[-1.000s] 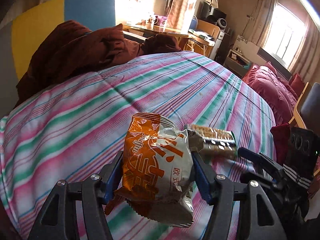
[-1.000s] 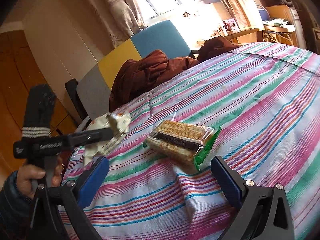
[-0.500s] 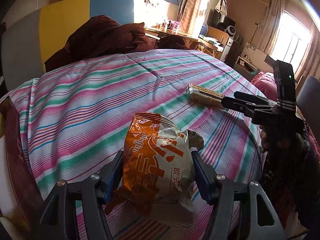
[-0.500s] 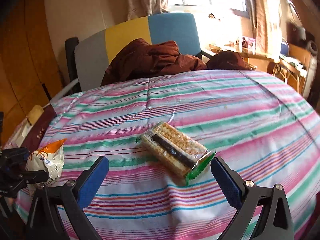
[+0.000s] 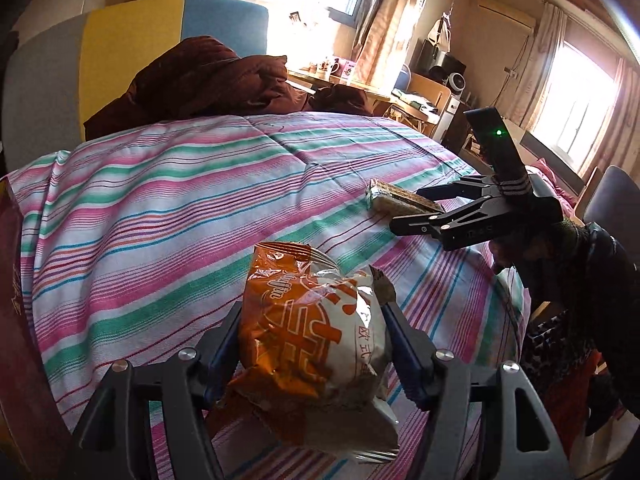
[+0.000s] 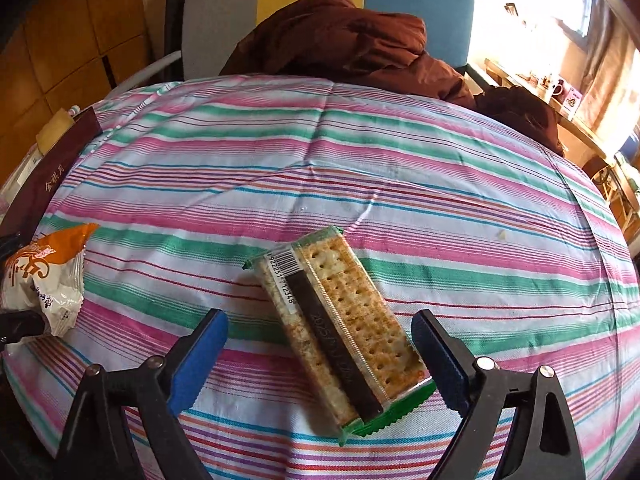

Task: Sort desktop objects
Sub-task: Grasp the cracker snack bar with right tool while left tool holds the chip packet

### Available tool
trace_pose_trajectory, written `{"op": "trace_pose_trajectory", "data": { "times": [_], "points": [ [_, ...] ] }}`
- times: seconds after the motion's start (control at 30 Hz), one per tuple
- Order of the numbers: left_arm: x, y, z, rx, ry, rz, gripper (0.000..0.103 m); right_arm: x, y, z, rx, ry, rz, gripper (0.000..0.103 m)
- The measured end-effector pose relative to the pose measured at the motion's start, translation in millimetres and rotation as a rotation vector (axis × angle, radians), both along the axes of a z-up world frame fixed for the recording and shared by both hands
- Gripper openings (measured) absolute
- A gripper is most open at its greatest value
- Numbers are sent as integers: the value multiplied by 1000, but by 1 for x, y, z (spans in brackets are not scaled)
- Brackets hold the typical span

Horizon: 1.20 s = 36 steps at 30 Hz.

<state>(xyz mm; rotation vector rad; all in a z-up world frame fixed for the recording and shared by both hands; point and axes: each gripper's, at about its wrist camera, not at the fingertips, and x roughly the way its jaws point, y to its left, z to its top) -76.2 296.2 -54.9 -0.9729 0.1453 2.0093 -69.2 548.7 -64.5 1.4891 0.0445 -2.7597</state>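
My left gripper [image 5: 312, 344] is shut on an orange-and-white snack bag [image 5: 312, 320], held above the near edge of the striped tablecloth [image 5: 168, 208]. The same snack bag [image 6: 44, 276] shows at the left edge of the right wrist view. A clear-wrapped cracker pack [image 6: 340, 324] with green ends lies flat on the cloth. My right gripper [image 6: 320, 340] stands open, its blue pads either side of the pack's near half, not touching it. In the left wrist view the cracker pack [image 5: 396, 200] lies just beyond the right gripper [image 5: 424, 208].
A dark red box [image 6: 52, 172] sits at the table's left edge. A brown jacket [image 5: 208, 80] is heaped on a grey, yellow and blue chair [image 5: 132, 40] behind the table. A desk with mugs [image 5: 332, 76] stands by the window. A dark chair [image 5: 612, 204] is at the right.
My right gripper has come down closer over the cracker pack, which now lies between its pads. My left gripper has swung left with the snack bag still held.
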Motion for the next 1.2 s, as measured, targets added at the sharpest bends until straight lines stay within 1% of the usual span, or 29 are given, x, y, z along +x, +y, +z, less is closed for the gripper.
{"op": "trace_pose_trajectory", "data": {
  "times": [0.07, 0.1, 0.13, 0.2, 0.3, 0.53, 0.6, 0.7, 0.83, 0.97, 1.07, 1.1, 1.2],
  "points": [
    [-1, 1, -4, 14, -16, 11, 70, 1, 2, -1, -10, 3, -1, 89],
    [-2, 0, -6, 22, -25, 17, 71, 1, 3, -2, -15, 4, -3, 83],
    [-2, 0, -8, 28, -36, 20, 72, 1, 5, -1, -22, 6, -12, 79],
    [-3, 0, -10, 38, -52, 23, 72, 2, 5, 1, -28, 13, -20, 63],
    [-5, 0, -12, 46, -67, 19, 74, 5, 0, 3, -26, 20, -37, 59],
    [-7, -1, -15, 65, -86, 21, 74, 17, -44, 9, -22, 39, -70, 56],
    [-6, -1, -14, 66, -82, 21, 74, 20, -56, 8, -41, 35, -77, 56],
    [-1, -1, -12, 55, -57, 22, 74, 25, -74, 4, -28, 41, -81, 56],
    [3, -5, -10, 58, -43, 28, 75, 29, -77, 3, -56, 59, -103, 57],
    [7, -11, 3, 71, -11, 49, 75, 32, -74, 2, -88, 80, -115, 60],
    [9, -9, 11, 59, 24, 45, 81, 33, -73, 1, -129, 105, -102, 70],
    [9, -9, 12, 52, 28, 44, 81, 34, -73, 1, -141, 114, -99, 72],
    [7, -4, 11, 35, 25, 41, 81, 36, -75, 0, -141, 133, -97, 73]
  ]
}}
